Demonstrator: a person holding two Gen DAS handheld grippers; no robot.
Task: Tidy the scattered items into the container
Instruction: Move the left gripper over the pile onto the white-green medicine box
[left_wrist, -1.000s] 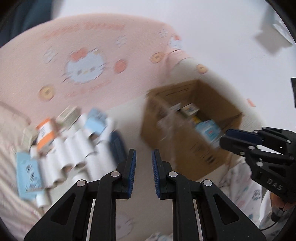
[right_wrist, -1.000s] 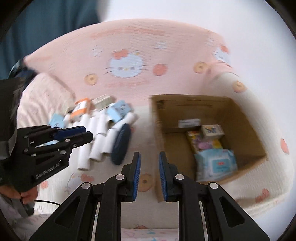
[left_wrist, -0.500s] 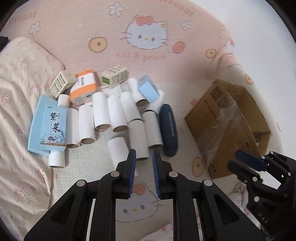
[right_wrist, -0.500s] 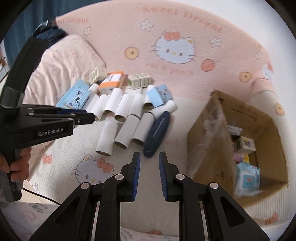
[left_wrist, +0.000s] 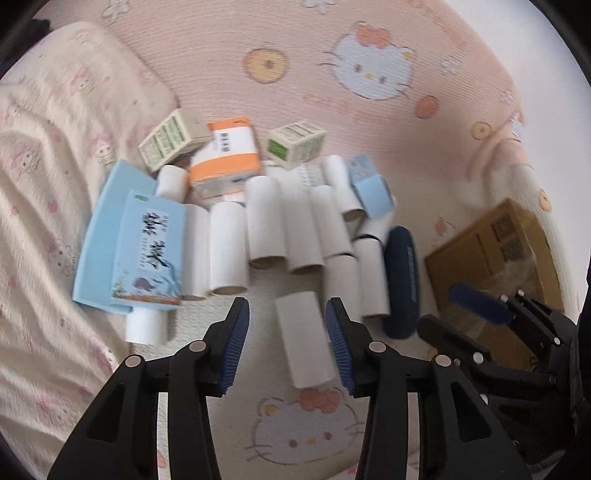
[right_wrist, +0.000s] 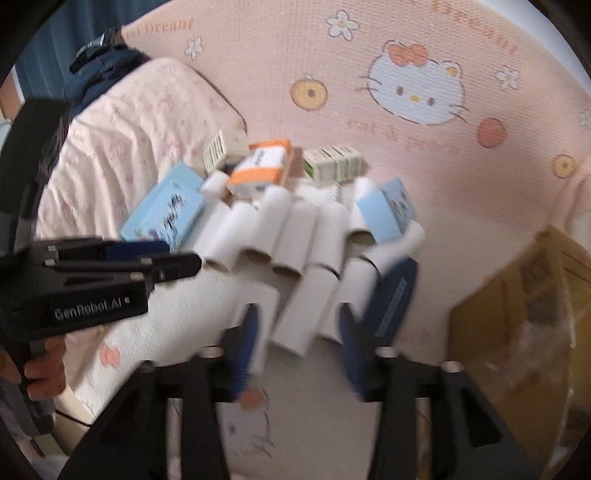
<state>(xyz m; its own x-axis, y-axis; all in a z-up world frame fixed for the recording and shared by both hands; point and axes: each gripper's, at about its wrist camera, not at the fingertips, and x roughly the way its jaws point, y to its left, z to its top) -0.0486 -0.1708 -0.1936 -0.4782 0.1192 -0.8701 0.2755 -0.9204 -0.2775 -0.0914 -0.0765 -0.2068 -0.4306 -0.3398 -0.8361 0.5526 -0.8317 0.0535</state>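
Fingers (left_wrist: 236, 332) of the left gripper (left_wrist: 288, 345) stand apart, jaws just opened, a lone white tube (left_wrist: 303, 339) lying loose between them, pads not pressing; right gripper (right_wrist: 297, 352) likewise just opened wide, blurred, over the near ends of two white tubes (right_wrist: 308, 314), gripping nothing. The scattered pile sits mid-bed on the pink cartoon-cat sheet (left_wrist: 295, 428): rows of tubes, a blue seaweed box (left_wrist: 149, 251) at its left edge, an orange-and-white box (left_wrist: 225, 155) behind, a navy case (left_wrist: 400, 280) at its right edge; the cardboard box (left_wrist: 495, 243) stands near the bed's right side, apart from the pile.
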